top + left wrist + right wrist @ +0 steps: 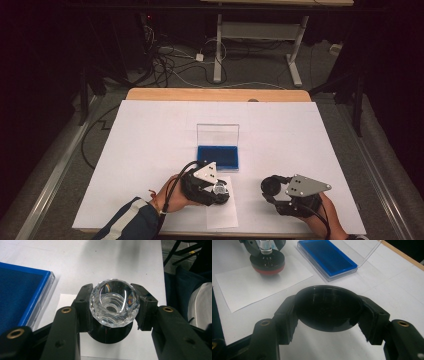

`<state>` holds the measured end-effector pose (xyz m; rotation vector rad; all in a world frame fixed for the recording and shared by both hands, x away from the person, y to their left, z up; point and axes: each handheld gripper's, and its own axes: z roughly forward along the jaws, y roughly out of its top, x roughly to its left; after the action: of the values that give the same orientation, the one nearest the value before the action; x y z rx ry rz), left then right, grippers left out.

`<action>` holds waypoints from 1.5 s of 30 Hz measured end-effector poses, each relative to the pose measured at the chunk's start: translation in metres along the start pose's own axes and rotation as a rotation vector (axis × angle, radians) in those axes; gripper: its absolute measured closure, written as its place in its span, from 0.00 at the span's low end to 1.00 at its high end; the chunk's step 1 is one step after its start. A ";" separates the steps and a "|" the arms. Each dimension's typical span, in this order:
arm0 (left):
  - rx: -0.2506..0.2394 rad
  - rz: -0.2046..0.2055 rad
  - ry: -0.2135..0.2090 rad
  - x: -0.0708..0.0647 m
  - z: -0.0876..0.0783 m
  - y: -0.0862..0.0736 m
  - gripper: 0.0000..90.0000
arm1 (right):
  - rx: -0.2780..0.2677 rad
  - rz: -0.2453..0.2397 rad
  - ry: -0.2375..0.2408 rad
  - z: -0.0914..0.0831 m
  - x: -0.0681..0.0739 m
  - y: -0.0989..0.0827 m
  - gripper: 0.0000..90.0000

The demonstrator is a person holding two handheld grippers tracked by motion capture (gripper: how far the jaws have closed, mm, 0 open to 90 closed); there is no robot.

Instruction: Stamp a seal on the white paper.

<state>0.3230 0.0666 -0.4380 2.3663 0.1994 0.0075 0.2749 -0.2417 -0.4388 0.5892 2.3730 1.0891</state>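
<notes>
while the left gripper (113,308) pinches the faceted glass knob (114,304) over its black base (111,336), the right gripper (328,312) clamps a black round cap (328,307) nearby above the table (150,130).

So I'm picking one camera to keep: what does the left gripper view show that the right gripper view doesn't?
Left gripper view alone: the faceted crystal piece seen from above, clamped in the left gripper. Right gripper view alone: the black round cap clamped in the right gripper, and the case's clear raised lid. Both show the blue case, the paper sheet and the black base.
</notes>
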 end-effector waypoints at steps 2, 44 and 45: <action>0.004 0.002 0.003 0.000 0.001 -0.001 0.60 | 0.001 0.000 -0.002 0.000 0.000 0.000 0.42; 0.019 0.007 0.002 -0.001 0.011 -0.005 0.60 | -0.010 -0.011 -0.004 -0.004 0.000 0.002 0.42; 0.022 0.008 0.000 -0.001 0.011 -0.005 0.60 | -0.010 -0.011 -0.004 -0.004 0.000 0.002 0.42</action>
<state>0.3220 0.0621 -0.4496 2.3890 0.1909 0.0085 0.2728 -0.2427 -0.4351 0.5734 2.3632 1.0933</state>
